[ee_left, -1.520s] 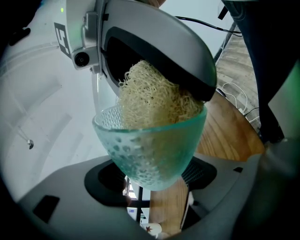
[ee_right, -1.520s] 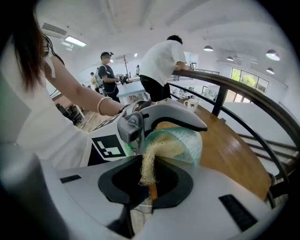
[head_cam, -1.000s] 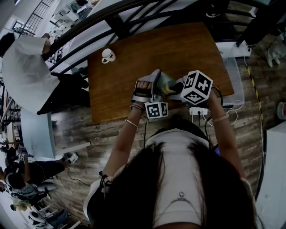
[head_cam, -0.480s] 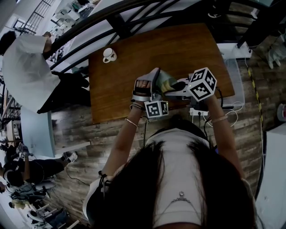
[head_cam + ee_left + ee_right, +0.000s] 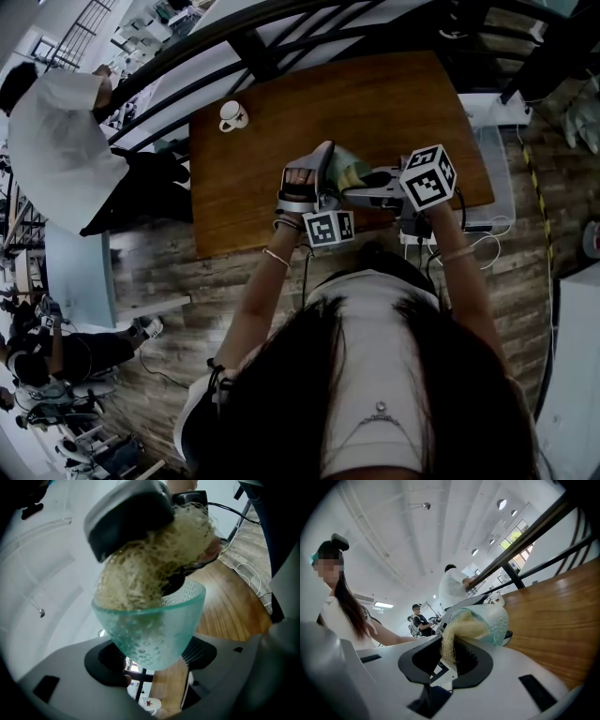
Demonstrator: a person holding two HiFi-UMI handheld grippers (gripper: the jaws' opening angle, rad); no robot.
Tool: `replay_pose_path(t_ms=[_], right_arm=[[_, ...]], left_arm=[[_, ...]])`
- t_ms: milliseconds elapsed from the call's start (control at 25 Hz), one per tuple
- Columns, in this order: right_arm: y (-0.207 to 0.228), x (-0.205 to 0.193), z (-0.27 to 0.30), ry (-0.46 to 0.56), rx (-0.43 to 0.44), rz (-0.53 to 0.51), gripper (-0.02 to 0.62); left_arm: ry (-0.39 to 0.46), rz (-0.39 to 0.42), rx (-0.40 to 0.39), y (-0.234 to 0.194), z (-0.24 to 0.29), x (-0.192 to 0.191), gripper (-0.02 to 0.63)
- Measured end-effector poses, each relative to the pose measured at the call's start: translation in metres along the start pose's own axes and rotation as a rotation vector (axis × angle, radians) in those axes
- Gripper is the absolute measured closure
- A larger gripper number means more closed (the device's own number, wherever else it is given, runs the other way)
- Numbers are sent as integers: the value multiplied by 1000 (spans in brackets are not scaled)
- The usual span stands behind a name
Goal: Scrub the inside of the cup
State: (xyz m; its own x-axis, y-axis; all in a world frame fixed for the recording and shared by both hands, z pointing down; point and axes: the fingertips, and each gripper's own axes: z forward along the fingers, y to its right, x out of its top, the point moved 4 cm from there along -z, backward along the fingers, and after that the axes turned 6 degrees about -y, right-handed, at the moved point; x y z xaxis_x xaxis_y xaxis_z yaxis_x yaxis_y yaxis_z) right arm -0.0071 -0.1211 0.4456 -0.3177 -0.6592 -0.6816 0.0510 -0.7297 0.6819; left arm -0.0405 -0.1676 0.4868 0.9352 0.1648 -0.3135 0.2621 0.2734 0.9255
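Jaws, left gripper (image 5: 152, 657): closed on the narrow lower part of the cup (image 5: 150, 618), one pad on each side of the textured teal glass. Jaws, right gripper (image 5: 447, 654): nearly together, pinching a wad of pale fibrous scrubber (image 5: 452, 637).

Reason for hold, as judged:
- Cup clamped low, leaving rim and mouth free.
- Cup held off the wooden table (image 5: 272, 159), mouth turned toward the right gripper, giving the scrubber a straight way in.
- Scrubber pinched at its back end, loose bulk out in front as the working face.

Position of cup relative to jaws:
- Base between the left pads; mouth just ahead of the right jaw tips.
- Scrubber filling the mouth and bulging over the rim, one right jaw tip apparently down inside the glass.
- Contact with the inner wall likely; depth reached not readable through the fibres.

Stage, as judged: scrubbing under way, bottom of cup probably not yet covered.

Also present: white mug (image 5: 232, 115) at the far left corner of the table, well apart from the work; person in white beyond the railing.
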Motion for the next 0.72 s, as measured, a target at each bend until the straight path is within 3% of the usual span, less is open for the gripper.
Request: replay_pose_path(t_ms=[720], right_arm=[[8, 5, -16, 283, 205, 343, 514]], left_arm=[[14, -15, 22, -1, 6, 6, 256]])
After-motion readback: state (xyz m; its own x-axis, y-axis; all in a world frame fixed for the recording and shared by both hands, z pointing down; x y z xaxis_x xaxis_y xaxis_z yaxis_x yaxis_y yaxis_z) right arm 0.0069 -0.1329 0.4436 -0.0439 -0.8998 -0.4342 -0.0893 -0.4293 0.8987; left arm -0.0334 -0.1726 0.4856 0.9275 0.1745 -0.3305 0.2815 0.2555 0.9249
